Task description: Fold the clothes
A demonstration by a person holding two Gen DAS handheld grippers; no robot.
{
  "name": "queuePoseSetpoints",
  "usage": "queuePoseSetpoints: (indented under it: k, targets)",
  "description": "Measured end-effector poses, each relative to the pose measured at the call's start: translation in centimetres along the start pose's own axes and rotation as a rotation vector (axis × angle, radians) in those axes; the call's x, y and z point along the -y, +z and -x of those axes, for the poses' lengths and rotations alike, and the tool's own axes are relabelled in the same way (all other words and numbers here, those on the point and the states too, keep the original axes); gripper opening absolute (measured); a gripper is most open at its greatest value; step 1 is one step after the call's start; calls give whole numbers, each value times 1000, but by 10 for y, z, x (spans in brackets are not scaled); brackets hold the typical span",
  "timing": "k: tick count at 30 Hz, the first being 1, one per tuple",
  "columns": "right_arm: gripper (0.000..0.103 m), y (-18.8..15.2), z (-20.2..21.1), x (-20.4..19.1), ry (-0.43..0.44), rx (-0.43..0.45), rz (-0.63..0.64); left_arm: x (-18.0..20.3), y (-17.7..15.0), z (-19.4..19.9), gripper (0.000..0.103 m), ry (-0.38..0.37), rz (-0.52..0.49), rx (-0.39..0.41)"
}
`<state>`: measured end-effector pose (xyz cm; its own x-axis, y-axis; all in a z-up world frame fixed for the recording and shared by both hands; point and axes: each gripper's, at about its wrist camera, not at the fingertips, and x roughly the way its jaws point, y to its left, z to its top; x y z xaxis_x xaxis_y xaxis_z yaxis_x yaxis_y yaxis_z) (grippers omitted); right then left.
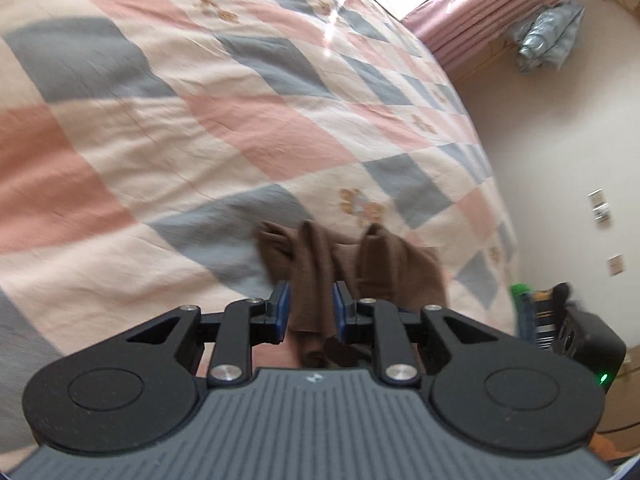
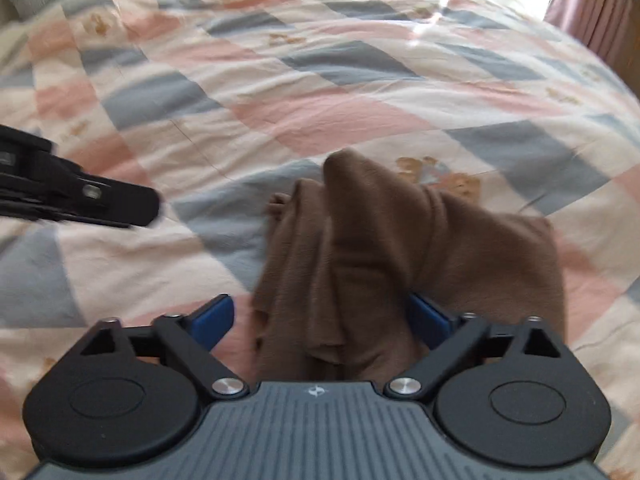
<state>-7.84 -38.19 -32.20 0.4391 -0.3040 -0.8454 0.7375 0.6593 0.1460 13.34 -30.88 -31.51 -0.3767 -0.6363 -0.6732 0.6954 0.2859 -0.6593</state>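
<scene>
Brown garment bunched between both grippers, over the checked quilt

The left gripper is clamped on a fold of the brown garment, its blue pads pinching the cloth. The right gripper stands wide apart, cloth draped between its fingers but not pressed. The garment hangs crumpled above the pink, grey and cream quilt. Pink curtains hang beyond the bed.

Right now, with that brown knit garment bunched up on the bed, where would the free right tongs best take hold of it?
On the raised ridge of the brown knit garment, coming from above and closing across the fold. It stands up off the checked pink and grey quilt, so the fingers should fit on both sides. The right tongs gape open around the cloth; the left tongs pinch a fold.
</scene>
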Motion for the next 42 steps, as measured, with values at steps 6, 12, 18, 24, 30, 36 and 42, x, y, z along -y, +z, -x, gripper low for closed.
queuePoseSetpoints:
  k: [6, 12, 18, 24, 30, 36, 42]
  targets:
    - [87, 1, 69, 88, 247, 150, -289, 23, -3, -44, 22, -123, 34, -86]
    - [84, -18, 88, 166, 140, 195, -527, 28, -10, -83, 35, -77, 85, -138]
    - [84, -30, 70, 182, 153, 192, -629, 23, -13, -93, 39, -60, 143, -133]
    - [81, -38, 43, 177, 184, 125, -615, 25, -9, -109, 24, -131, 215, -134]
    - [79, -33, 50, 170, 245, 110, -581, 27, 4, -75, 12, -172, 150, -69]
    - [76, -23, 55, 148, 292, 96, -511, -3, 8, -75, 13, -125, 144, -62]
    - [75, -25, 44, 125, 269, 78, -390, -20, -5, -71, 13, -99, 121, -57]
